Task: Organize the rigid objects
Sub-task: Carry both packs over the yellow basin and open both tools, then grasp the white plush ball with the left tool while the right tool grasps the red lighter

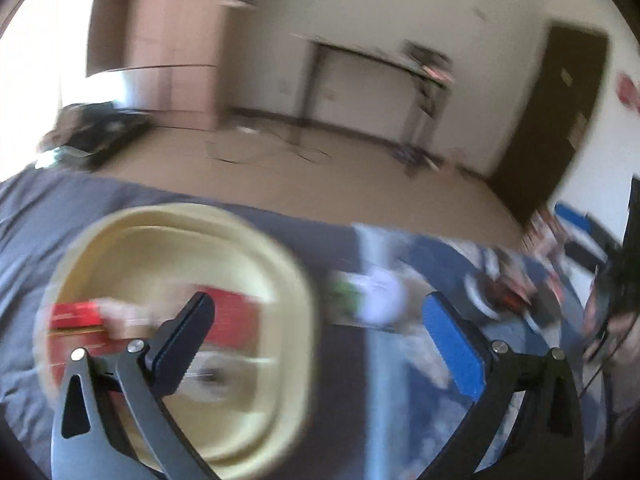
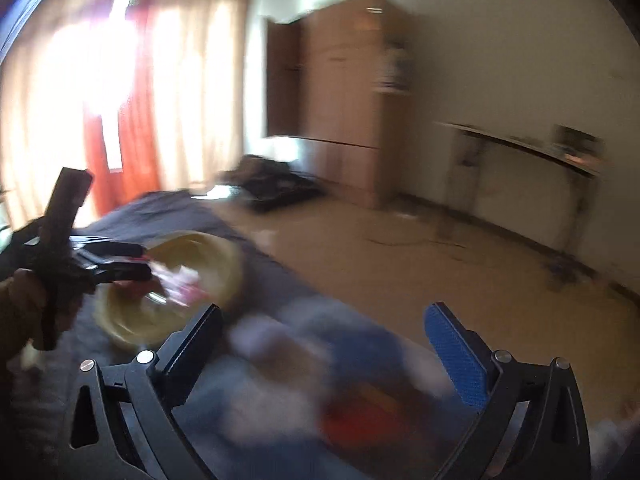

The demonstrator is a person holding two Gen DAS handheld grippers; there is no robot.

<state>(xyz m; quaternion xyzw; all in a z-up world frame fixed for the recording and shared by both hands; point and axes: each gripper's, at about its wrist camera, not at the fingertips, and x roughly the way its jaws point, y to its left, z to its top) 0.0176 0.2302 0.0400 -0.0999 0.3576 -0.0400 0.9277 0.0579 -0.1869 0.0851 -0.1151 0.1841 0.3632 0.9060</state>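
Note:
Both views are motion-blurred. A cream plastic basin (image 1: 280, 264) sits on the grey bed cover, holding red boxes (image 1: 232, 316) and a pale object. My left gripper (image 1: 316, 316) is open and empty, its left finger over the basin. A white and green item (image 1: 380, 296) lies just right of the basin. In the right wrist view my right gripper (image 2: 324, 328) is open and empty above blurred blue, white and red items (image 2: 356, 412). The basin (image 2: 216, 256) shows at the left there, with the left gripper (image 2: 132, 268) held over it.
The bed cover (image 1: 40, 220) ends at a tan floor (image 1: 320, 176). A wardrobe (image 2: 344, 96), a desk (image 1: 372, 64), a dark door (image 1: 548, 120) and a black bag on the floor (image 2: 276, 184) stand beyond. More blurred items (image 1: 508, 292) lie at the right.

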